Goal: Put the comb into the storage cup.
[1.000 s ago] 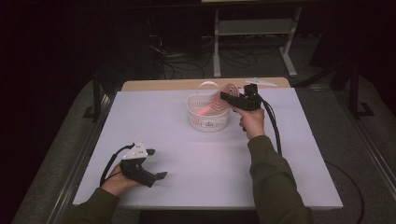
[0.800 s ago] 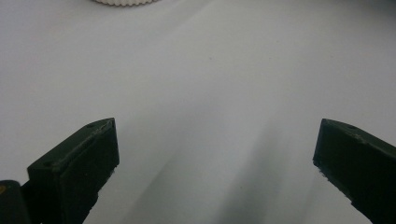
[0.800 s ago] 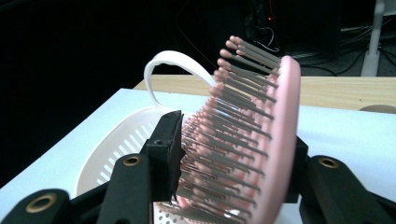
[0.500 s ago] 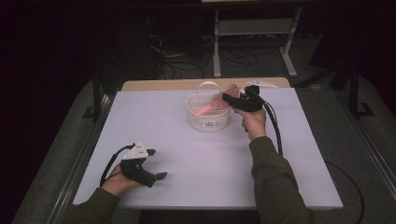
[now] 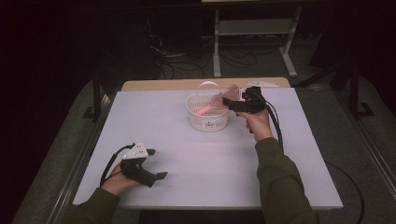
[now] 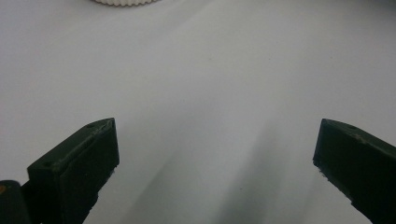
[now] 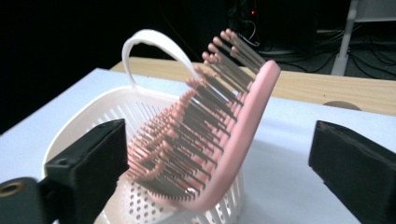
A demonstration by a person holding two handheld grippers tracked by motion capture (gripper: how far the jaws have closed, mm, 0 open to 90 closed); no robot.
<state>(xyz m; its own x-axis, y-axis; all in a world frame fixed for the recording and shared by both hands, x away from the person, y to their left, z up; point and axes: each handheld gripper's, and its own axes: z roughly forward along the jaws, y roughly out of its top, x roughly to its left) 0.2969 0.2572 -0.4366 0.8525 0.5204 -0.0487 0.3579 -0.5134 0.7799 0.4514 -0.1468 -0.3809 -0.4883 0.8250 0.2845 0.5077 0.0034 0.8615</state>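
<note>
A pink hairbrush (image 7: 233,126) stands tilted in a white plastic basket (image 5: 208,116), handle down and bristled head (image 5: 220,100) leaning over the right rim. My right gripper (image 5: 227,101) is level at the basket's right side, its jaws on either side of the brush head. Its jaws have just been opening; in the right gripper view the right gripper (image 7: 219,135) is open, both pads clear of the brush. My left gripper (image 5: 158,164) rests on the white table (image 5: 210,163) at the front left. The left gripper (image 6: 215,135) is open over bare tabletop.
The basket (image 7: 84,126) has an upright white handle (image 7: 149,44). A wooden tabletop strip (image 5: 187,84) runs behind the white sheet. Beyond it, on the dark floor, are cables and a metal stand (image 5: 252,28). The basket's base (image 6: 126,2) shows far ahead in the left gripper view.
Neither hand has shifted. The brush still leans out of the basket at the right gripper's jaws, and the left gripper lies where it was.
</note>
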